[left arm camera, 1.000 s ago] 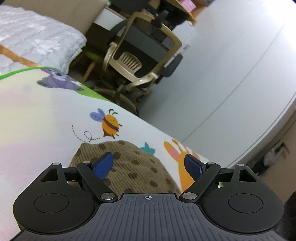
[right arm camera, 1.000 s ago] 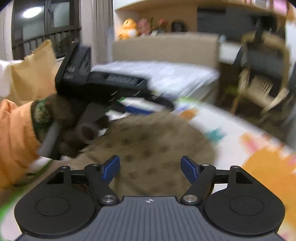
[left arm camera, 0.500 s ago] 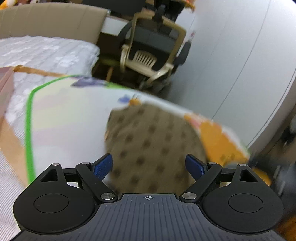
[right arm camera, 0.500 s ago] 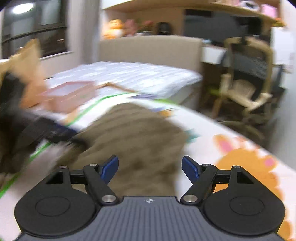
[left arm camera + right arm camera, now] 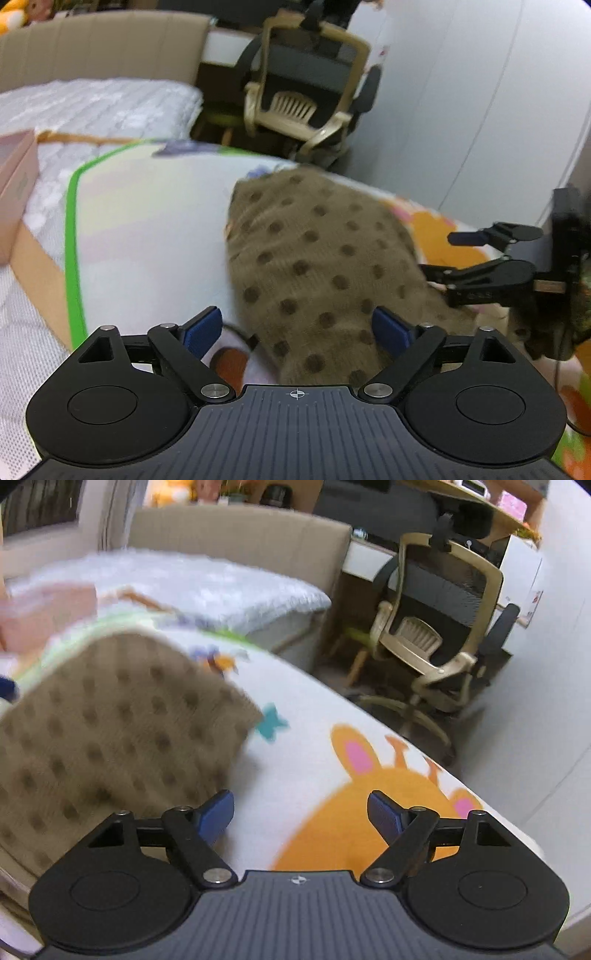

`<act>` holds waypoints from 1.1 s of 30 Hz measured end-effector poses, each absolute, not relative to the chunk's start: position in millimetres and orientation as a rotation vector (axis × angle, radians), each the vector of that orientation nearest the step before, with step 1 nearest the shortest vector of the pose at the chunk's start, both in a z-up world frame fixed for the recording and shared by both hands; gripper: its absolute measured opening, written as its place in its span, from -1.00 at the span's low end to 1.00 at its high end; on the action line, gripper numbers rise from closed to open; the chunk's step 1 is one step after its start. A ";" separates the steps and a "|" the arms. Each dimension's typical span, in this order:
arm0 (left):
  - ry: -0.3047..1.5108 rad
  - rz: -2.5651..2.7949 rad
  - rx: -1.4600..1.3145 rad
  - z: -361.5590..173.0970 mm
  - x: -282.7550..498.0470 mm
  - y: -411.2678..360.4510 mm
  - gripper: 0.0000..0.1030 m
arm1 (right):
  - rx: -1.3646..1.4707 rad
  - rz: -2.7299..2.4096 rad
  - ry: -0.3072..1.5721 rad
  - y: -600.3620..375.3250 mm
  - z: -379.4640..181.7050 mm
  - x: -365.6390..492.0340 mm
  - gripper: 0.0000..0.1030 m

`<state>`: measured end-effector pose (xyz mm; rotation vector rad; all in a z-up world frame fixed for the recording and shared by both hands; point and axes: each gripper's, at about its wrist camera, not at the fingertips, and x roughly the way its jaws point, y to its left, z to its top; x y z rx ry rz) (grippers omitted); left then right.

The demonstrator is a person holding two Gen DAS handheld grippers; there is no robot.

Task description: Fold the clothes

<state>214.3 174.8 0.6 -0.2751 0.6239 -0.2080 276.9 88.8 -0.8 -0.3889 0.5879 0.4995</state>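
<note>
left wrist view: the garment (image 5: 317, 266) is a brown knit piece with darker brown dots, bunched into a rough folded lump on the cartoon play mat (image 5: 147, 221). it sits toward the mat's right side, away from the green border on the left edge. the left gripper (image 5: 297, 328) has its jaws spread wide with nothing clamped; the near end of the knit runs between the blue pads (image 5: 201, 328) but they aren't pressing on it. over at the right edge the right gripper (image 5: 439, 254) pokes in right beside the cloth's right side; can't tell if it touches it.

right wrist view: blurry here, the same dotted garment (image 5: 110, 738) fills the left part of the frame, lying on the mat (image 5: 314, 746) next to the orange bunny print (image 5: 369, 805). the right gripper (image 5: 300, 812) has just been opening and is spread wide, empty, over bare mat and bunny. the cloth's edge is just beside its left pad (image 5: 216, 814), not between the pads.
</note>
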 end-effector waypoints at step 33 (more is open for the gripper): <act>0.713 -0.073 -0.244 -5.4 -9.7 89.4 0.94 | -0.246 0.645 0.566 -1.0 -18.8 23.4 1.00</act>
